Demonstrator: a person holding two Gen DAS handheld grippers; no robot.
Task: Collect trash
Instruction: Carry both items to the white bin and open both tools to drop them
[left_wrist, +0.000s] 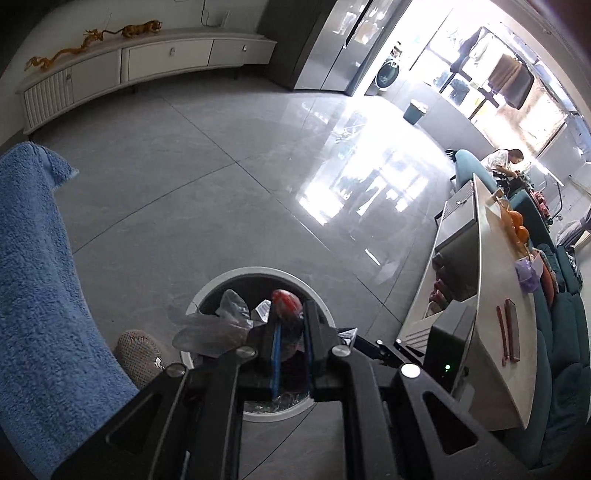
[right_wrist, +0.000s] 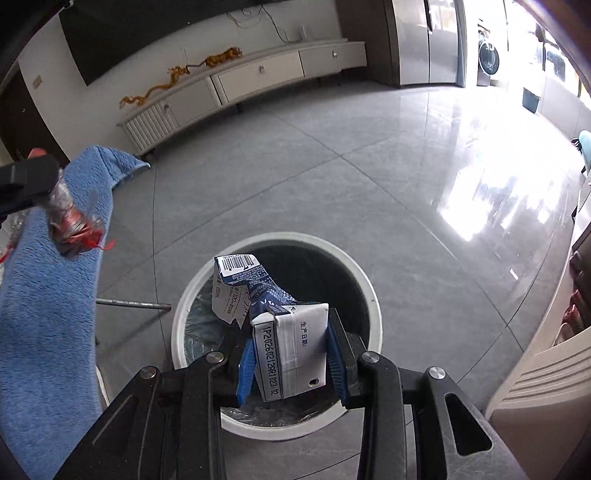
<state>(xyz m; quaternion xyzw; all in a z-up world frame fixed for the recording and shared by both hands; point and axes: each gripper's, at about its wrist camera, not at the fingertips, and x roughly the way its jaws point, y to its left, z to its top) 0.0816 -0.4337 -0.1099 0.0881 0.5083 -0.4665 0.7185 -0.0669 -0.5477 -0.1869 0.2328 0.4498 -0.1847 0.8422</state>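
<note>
Your right gripper (right_wrist: 290, 354) pinches a crushed carton (right_wrist: 284, 343), its long axis pointing ahead and down over the bin (right_wrist: 364, 291) mouth. Your left gripper (left_wrist: 291, 343) is nearly closed on a clear wrapper (left_wrist: 221, 325) with red contents, apparently also over the bin (left_wrist: 221, 280). Both loads hang above the opening; the right sits more centrally.

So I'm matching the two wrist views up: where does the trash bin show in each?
Left wrist: the bin sits bottom centre, mostly hidden behind the left gripper.
Right wrist: bin at lower centre, under the carton in the right gripper.
Shared landmark: the blue towel at the left edge of both.
</note>
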